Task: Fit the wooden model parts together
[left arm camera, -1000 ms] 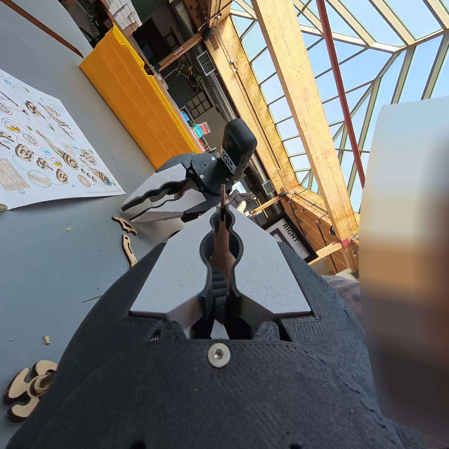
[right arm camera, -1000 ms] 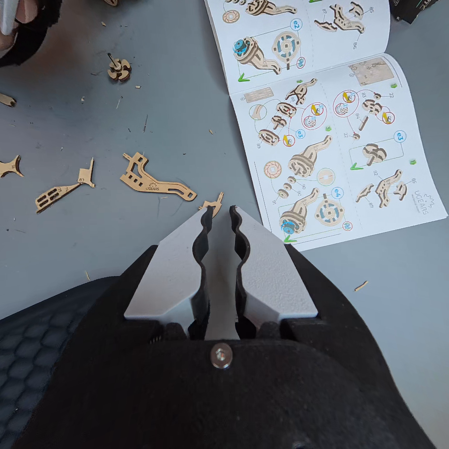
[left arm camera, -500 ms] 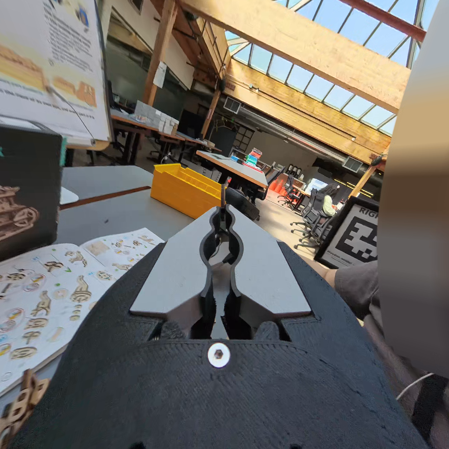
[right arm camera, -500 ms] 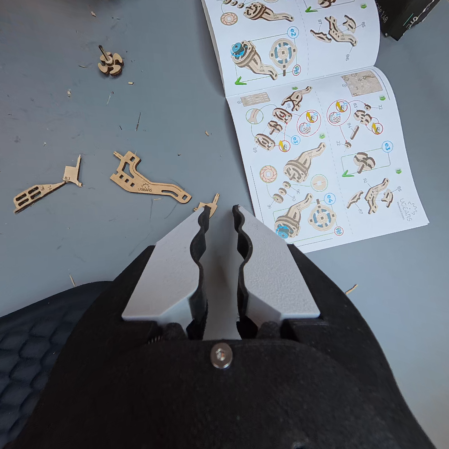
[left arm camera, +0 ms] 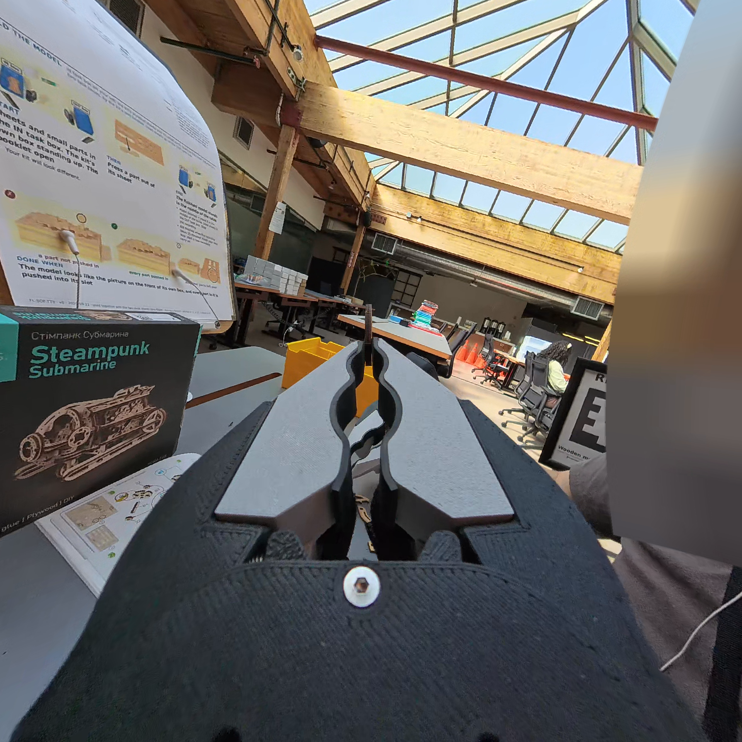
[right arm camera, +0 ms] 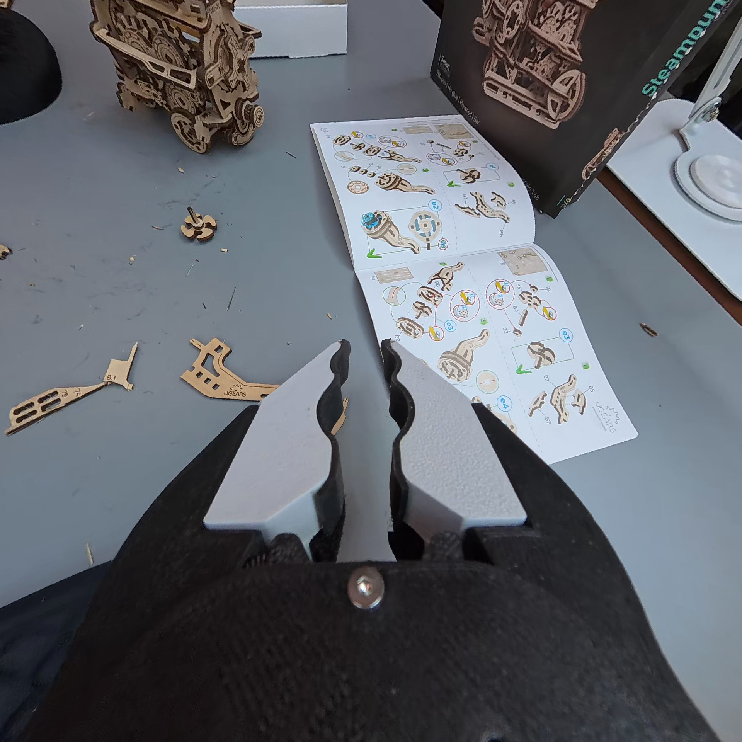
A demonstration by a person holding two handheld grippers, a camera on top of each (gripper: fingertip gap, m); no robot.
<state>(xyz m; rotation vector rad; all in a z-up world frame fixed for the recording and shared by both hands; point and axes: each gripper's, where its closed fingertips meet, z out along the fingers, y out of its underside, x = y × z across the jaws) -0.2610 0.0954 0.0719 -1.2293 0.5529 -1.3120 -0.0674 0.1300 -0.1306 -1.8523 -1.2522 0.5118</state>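
My left gripper is shut on a thin dark wooden part, seen edge-on and sticking up past the fingertips, held in the air above the table. My right gripper is open and empty, low over the grey table. A flat bracket-shaped wooden part lies just left of its fingers. A small wooden sliver lies under its left finger. A long slotted flat part lies farther left. A small rotor on a pin and the part-built wooden model are beyond.
An open instruction booklet lies right of the right gripper, with the black kit box behind it. A white stand base is at the far right and a white tray at the back. The box, an instruction board and a yellow bin show in the left wrist view. Some 30 centimetres of space lies between my two pairs of fingers. The part-built wooden model is about equally far from each gripper, around 20 centimetres.
My left gripper has swung from pointing at the ceiling to level, still shut on the part. My right gripper has tilted up, bringing the model and box into view; it stays open.
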